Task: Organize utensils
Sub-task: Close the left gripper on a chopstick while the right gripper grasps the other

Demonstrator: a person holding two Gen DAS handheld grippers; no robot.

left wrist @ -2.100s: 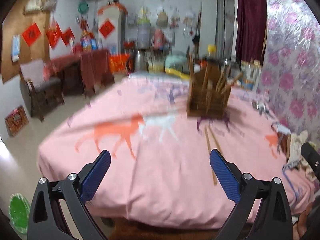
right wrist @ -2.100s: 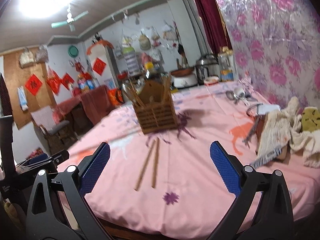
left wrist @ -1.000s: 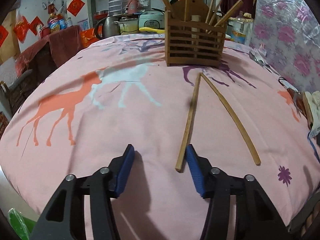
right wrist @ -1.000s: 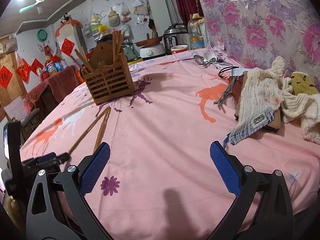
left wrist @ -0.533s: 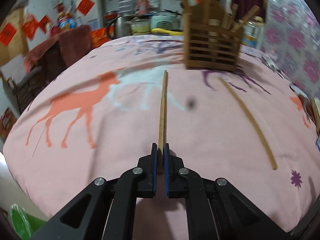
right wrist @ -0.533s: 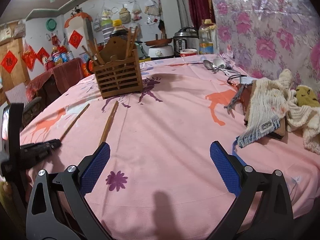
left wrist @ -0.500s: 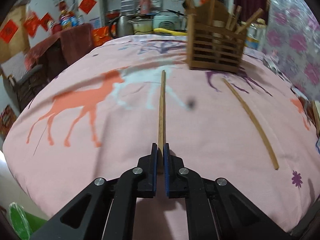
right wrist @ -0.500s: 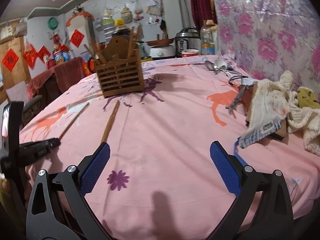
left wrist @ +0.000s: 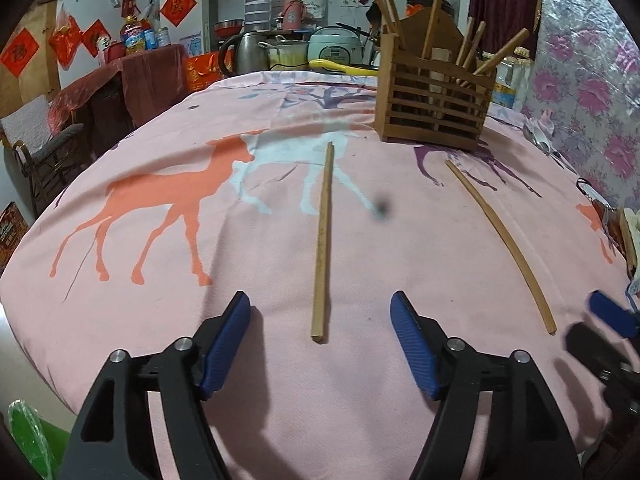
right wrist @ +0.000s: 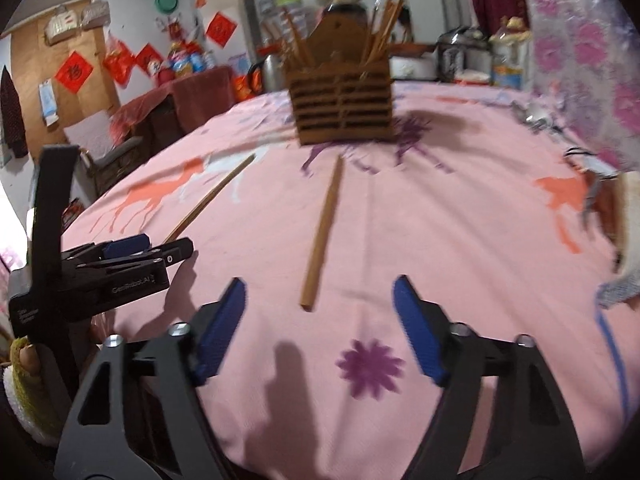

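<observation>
Wooden sticks: left stick [left wrist: 322, 240] and right stick [right wrist: 323, 227] lie loose on cloth [left wrist: 420, 248], short of holder [left wrist: 434, 92].
Left gripper [left wrist: 320, 316]: jaws just opened, stick end between them, unpinched.
Right gripper [right wrist: 318, 304]: jaws just narrowing, apart astride its stick, empty.
Risk: thin sticks may roll or tip when pinched at the end.

loose chopsticks [left wrist: 322, 240] on the bench: 2 | wooden utensil holder [left wrist: 434, 110]: 1 | two-finger grippers [left wrist: 320, 328]: 2
</observation>
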